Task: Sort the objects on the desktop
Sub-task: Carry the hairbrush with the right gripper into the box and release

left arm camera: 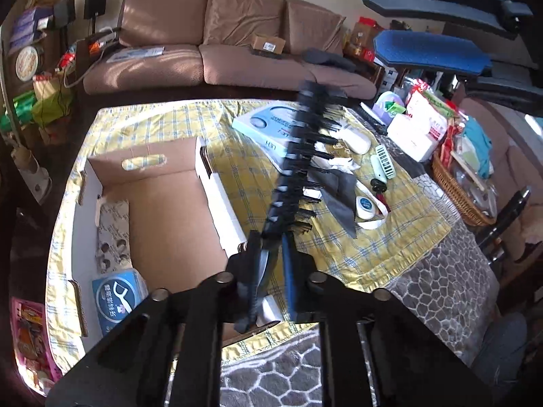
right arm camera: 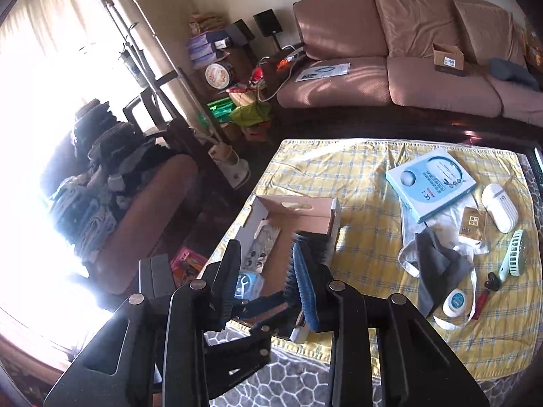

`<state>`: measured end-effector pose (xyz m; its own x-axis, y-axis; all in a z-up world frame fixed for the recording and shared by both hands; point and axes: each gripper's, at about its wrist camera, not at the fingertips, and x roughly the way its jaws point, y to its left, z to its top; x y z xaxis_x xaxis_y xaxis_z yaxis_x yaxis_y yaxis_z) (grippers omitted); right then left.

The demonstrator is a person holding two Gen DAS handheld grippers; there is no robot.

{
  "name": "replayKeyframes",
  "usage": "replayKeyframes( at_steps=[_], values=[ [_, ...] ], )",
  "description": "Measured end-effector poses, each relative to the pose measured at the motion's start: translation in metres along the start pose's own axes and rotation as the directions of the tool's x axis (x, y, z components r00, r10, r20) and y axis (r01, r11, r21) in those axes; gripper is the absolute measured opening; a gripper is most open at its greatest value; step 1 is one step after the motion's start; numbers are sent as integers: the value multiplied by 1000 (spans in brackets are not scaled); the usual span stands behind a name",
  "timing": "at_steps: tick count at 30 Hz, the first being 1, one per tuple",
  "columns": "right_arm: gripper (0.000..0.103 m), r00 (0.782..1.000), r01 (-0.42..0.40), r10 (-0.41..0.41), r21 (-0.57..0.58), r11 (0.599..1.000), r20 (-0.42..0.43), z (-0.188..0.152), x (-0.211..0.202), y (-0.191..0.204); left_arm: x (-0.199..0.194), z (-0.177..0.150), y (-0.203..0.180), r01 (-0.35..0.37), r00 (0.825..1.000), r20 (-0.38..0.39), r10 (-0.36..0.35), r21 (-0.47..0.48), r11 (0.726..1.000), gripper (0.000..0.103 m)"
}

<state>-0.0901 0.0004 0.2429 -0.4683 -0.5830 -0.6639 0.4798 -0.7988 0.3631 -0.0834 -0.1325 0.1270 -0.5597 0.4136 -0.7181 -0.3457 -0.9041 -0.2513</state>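
Observation:
My left gripper (left arm camera: 271,247) is shut on the handle of a black bristle hairbrush (left arm camera: 302,156), which sticks up and away over the right wall of an open cardboard box (left arm camera: 169,217). In the right wrist view the brush (right arm camera: 309,242) and left gripper (right arm camera: 268,308) hang over the box (right arm camera: 298,212). My right gripper (right arm camera: 266,254) is above them, open, with nothing between its pads. It also shows at the top right of the left wrist view (left arm camera: 373,17). A blue floss-pick pack (left arm camera: 117,296) and a blister card (left arm camera: 112,234) lie in the box.
On the yellow checked cloth (right arm camera: 373,247) lie a light-blue flat box (right arm camera: 431,183), white case (right arm camera: 500,210), green hand fan (right arm camera: 516,254), grey cloth (right arm camera: 437,268), round floss case (right arm camera: 454,302) and red tool (right arm camera: 482,300). A wicker basket (left arm camera: 454,190) stands right; a sofa (left arm camera: 237,51) behind.

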Motion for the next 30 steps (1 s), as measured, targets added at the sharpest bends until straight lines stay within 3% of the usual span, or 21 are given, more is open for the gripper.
replayKeyframes(
  at_steps=[5, 7, 9, 11, 13, 14, 17, 20, 23, 27, 30],
  values=[
    [35, 998, -8, 13, 86, 996, -57, -13, 37, -20, 3, -9, 28, 7, 1000, -17, -9, -93, 996, 7],
    [36, 996, 16, -4, 135, 991, -86, -23, 48, -39, 2, -11, 30, -8, 999, -34, 5, -73, 997, 7],
    [46, 993, 61, -41, 183, 981, -114, -35, 59, -63, 0, -13, 33, -21, 999, -43, 18, -68, 997, 13],
    [49, 988, 108, -81, 219, 970, -131, -46, 68, -85, -3, -13, 36, -28, 999, -47, 26, -59, 998, 21],
    [50, 982, 151, -116, 254, 955, -149, -57, 75, -106, -2, -12, 37, -29, 998, -60, 26, -43, 999, 22],
    [56, 981, 153, -110, 296, 943, -157, -64, 77, -117, -1, -11, 37, -28, 998, -65, 25, -34, 999, 22],
    [63, 986, 105, -31, 460, 882, -164, -89, 84, -145, 6, -10, 37, -12, 996, -92, 9, -26, 1000, 22],
    [63, 988, -18, 112, 638, 770, -107, -116, 97, -166, 11, -9, 33, -4, 994, -105, 4, -2, 1000, 28],
    [63, 981, -91, 187, 745, 661, -46, -134, 113, -174, 20, -11, 29, -15, 991, -134, 17, 19, 1000, 30],
    [63, 988, -117, 147, 811, 574, 38, -144, 121, -180, 26, -16, 27, 1, 987, -160, 5, 32, 999, 28],
    [59, 990, -124, 120, 819, 560, 67, -144, 120, -181, 35, -19, 26, 22, 980, -199, -15, 30, 999, 25]
  ],
)
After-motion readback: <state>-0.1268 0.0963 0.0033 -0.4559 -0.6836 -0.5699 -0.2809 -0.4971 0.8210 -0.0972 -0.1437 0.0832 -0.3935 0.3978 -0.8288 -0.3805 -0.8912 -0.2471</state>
